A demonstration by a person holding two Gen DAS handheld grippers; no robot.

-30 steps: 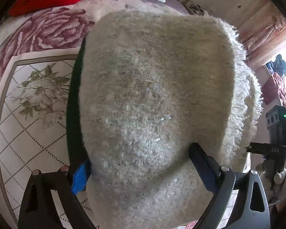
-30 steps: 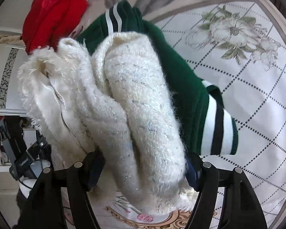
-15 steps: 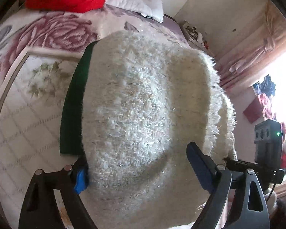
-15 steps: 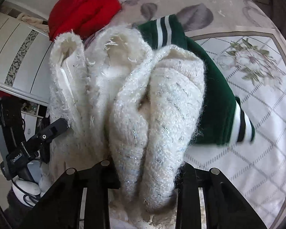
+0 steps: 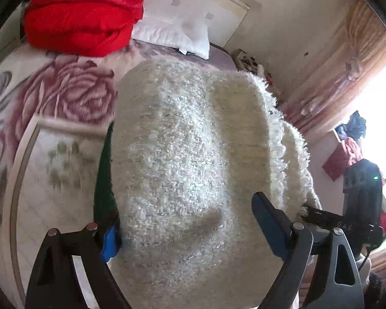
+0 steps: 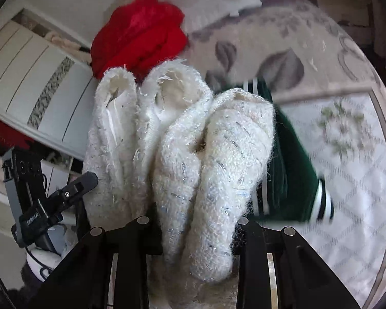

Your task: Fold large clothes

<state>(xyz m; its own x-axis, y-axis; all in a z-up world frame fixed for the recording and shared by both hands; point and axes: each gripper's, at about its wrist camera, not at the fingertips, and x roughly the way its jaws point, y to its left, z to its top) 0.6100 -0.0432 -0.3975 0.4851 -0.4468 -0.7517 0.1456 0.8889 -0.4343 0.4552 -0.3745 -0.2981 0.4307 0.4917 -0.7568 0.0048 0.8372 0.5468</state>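
Note:
A folded white fuzzy knit garment (image 5: pixel 190 159) fills the left wrist view, held up above the bed. My left gripper (image 5: pixel 190 229) is shut on its thick folded bulk. In the right wrist view the same white garment (image 6: pixel 198 159) stands in several thick folds, and my right gripper (image 6: pixel 195 234) is shut on its lower end. A folded green garment with white stripes (image 6: pixel 290 175) lies behind it on the bed, and shows as a dark green edge (image 5: pixel 104 180) in the left wrist view.
The bed has a floral cover (image 5: pixel 51 154) with a rose print. A red blanket (image 5: pixel 85 15) and a white pillow (image 5: pixel 175 36) lie at its head. A white wardrobe (image 6: pixel 31 95) stands left. Curtains (image 5: pixel 347 72) and a bright window are right.
Both grippers have lifted and tilted the white garment up off the bed. The right gripper's fingers closed in tighter on the folds. The green garment stayed on the bed.

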